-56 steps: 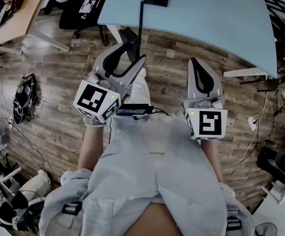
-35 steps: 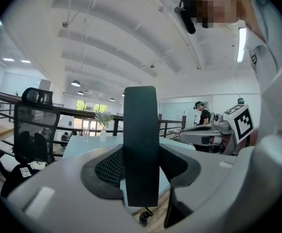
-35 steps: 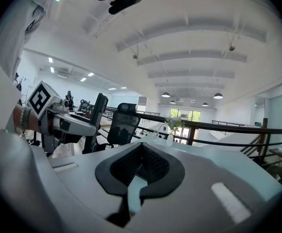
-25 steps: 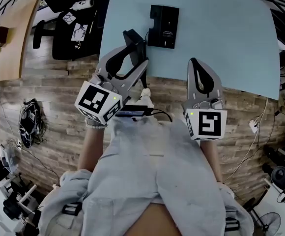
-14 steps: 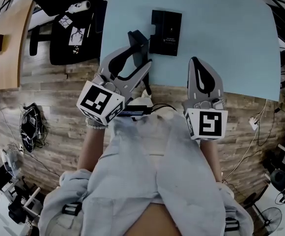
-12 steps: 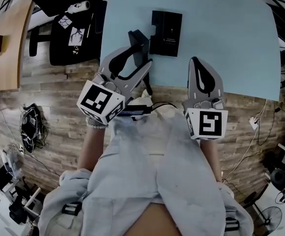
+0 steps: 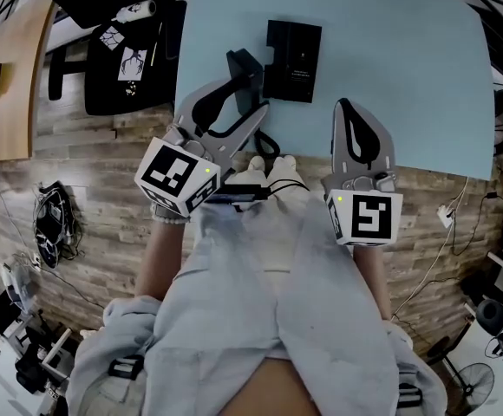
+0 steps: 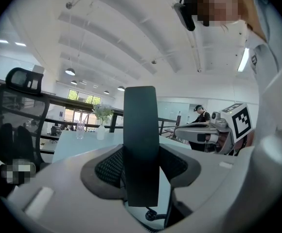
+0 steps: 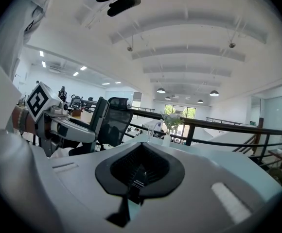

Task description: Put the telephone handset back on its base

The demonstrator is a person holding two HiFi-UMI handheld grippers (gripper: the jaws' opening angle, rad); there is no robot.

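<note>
So, the left gripper (image 7: 247,95) is clamped on the dark telephone handset (image 7: 244,66). The handset pokes out past its jaws over the near-left part of the light blue table (image 7: 408,50). The black base (image 7: 294,48) lies flat on the table, just to the right of the handset and a bit farther off. The right gripper (image 7: 345,115) has its jaws pressed together with nothing in them. It hovers at the table's near edge, nearer than the base and to its right.
</note>
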